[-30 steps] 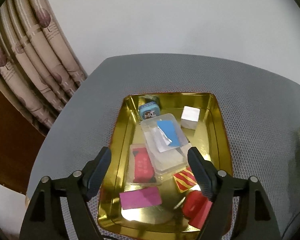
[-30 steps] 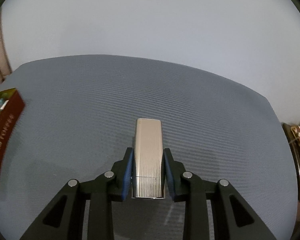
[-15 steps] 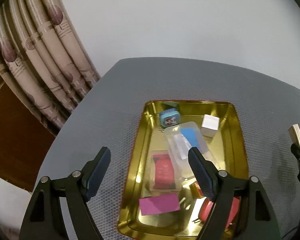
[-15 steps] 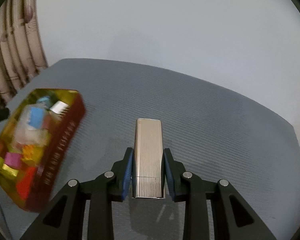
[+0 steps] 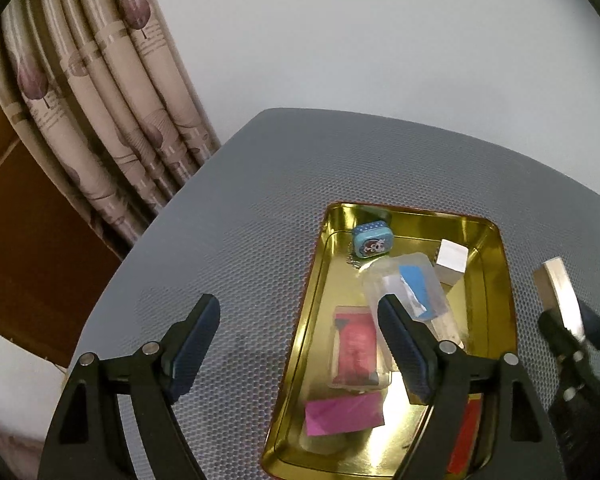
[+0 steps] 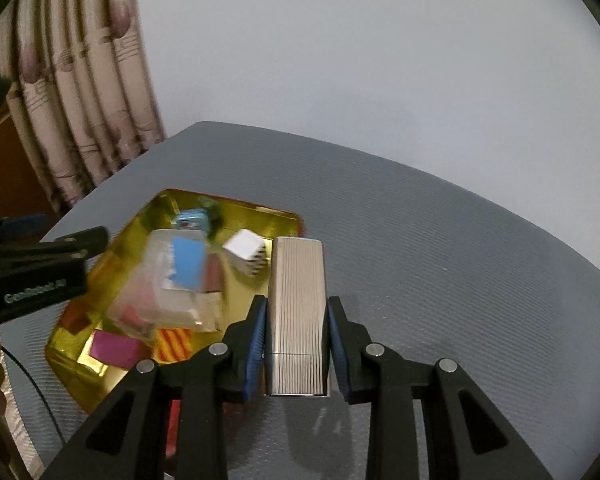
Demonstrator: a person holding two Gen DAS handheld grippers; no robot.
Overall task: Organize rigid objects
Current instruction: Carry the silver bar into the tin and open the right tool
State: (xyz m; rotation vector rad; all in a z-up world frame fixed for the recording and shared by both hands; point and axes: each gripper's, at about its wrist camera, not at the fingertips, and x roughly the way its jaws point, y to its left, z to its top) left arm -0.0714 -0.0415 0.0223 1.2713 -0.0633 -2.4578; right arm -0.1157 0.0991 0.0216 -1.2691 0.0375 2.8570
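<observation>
**Ribbed Silver Case Arrives Over the Gold Tray**

Clamped flat between the blue pads of the right gripper [image 6: 296, 354]: a ribbed silver case [image 6: 297, 312], slim and rectangular, long axis running straight out along the fingers toward 12 o'clock in the right wrist view, ribs following the same line, seamed end nearest the camera. Carried clear of the grey table [image 6: 440, 260], far end now overlapping the near right rim of the gold tray [image 6: 66, 354], which fills the 9 o'clock side of that view. A second ago only bare grey surface ahead of the case, the tray a sliver at the frame edge; half a second ago the tray sliding in from 9 o'clock. Judged meaning: pickup finished, transport nearly done, release into the tray the likely next step.

Inside the tray, crowded already: a white cube [image 6: 246, 256] just beside the case tip, a clear plastic box with a blue card [image 6: 172, 276] at centre, a small blue tin [image 5: 372, 239] at the far end, a red packet [image 5: 356, 346], a magenta card [image 5: 344, 414], a striped red-and-yellow block [image 6: 174, 344]. Little free floor visible, mostly near the cube's side.

Left gripper [image 5: 300, 340] spread wide and empty, jaws straddling the tray's left wall, drifted off toward the 9 o'clock side since a second ago, leaving room. Patterned curtain [image 5: 112, 112] at 10 o'clock beyond the table.
</observation>
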